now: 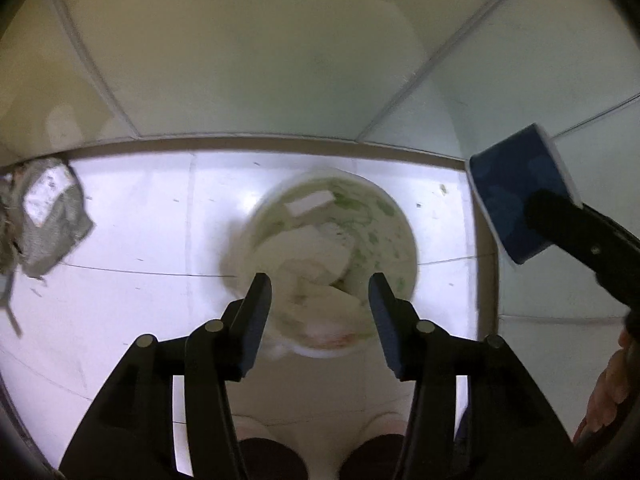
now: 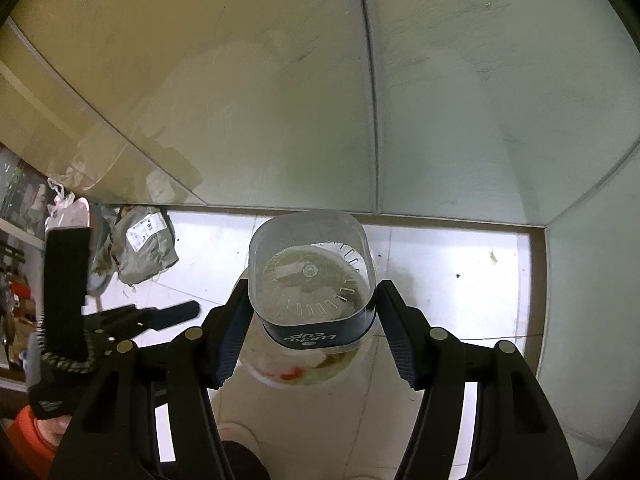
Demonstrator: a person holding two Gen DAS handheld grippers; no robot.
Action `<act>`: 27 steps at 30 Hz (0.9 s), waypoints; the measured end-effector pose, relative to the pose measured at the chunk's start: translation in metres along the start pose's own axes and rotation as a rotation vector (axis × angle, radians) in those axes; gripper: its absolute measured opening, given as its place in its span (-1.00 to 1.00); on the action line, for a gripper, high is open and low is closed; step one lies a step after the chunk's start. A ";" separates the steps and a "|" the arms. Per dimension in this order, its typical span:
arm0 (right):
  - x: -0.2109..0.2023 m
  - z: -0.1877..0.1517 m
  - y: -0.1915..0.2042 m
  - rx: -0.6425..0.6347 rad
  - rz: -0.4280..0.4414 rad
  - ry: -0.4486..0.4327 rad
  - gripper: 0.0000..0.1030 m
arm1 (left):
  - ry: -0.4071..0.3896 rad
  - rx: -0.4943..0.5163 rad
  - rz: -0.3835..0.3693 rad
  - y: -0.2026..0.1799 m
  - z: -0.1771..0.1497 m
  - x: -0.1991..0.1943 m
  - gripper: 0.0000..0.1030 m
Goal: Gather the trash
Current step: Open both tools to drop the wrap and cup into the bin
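The cup point(image 2: 316, 280), clear plastic with a dark blue band lettered at its base, sits squeezed between the two fingers of the right gripper point(image 2: 310, 312), open mouth facing the camera. It hangs directly above the bin point(image 2: 280, 376), whose white rim and a bit of red and white litter show just beneath the cup's base. In the left wrist view the cup point(image 1: 520, 196) appears as a blue shape up and to the right of the bin point(image 1: 320, 264), tilted, with the right gripper's black finger across it.

The left gripper point(image 1: 320, 320) is spread wide with nothing between its pads, its fingers framing the near rim of the bin. The bin is blurred here, but seems to hold white paper scraps against green-stained walls.

Left of the bin, on the white tiled floor point(image 1: 140, 240) by the wall point(image 1: 260, 60), lies a crumpled grey bag point(image 1: 52, 216) with a white label. The same bag point(image 2: 144, 248) shows in the right view.
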State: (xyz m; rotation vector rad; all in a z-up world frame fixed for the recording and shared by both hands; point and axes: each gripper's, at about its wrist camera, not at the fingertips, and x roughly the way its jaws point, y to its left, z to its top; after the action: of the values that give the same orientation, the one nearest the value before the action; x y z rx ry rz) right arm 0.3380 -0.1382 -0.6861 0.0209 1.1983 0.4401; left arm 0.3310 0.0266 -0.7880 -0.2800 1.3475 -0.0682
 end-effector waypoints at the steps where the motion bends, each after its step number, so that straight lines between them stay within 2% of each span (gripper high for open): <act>1: 0.004 0.000 0.001 0.002 0.010 0.010 0.16 | -0.011 -0.010 0.010 0.002 0.000 -0.006 -0.04; 6: 0.019 -0.003 0.012 0.006 0.072 0.065 0.16 | -0.102 -0.064 0.059 0.032 0.002 -0.045 -0.04; 9: 0.023 -0.005 0.019 -0.009 0.068 0.098 0.16 | -0.137 -0.068 0.087 0.040 0.001 -0.065 -0.04; 15: -0.004 -0.002 0.029 -0.010 0.058 0.115 0.16 | -0.172 -0.040 0.109 0.027 0.001 -0.114 -0.04; 21: -0.086 0.022 0.041 -0.022 0.012 0.076 0.16 | -0.183 -0.025 0.068 -0.004 0.002 -0.186 -0.04; 25: -0.162 0.044 0.050 -0.015 -0.007 0.020 0.16 | -0.235 -0.012 0.029 -0.030 0.010 -0.265 -0.04; 27: -0.200 0.055 0.055 -0.002 -0.006 -0.009 0.16 | -0.263 -0.001 0.028 -0.041 0.016 -0.302 0.04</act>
State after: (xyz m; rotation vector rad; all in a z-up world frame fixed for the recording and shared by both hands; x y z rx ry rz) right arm 0.3125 -0.1436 -0.4734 0.0179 1.1883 0.4359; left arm 0.2826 0.0530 -0.4876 -0.2610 1.0901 -0.0063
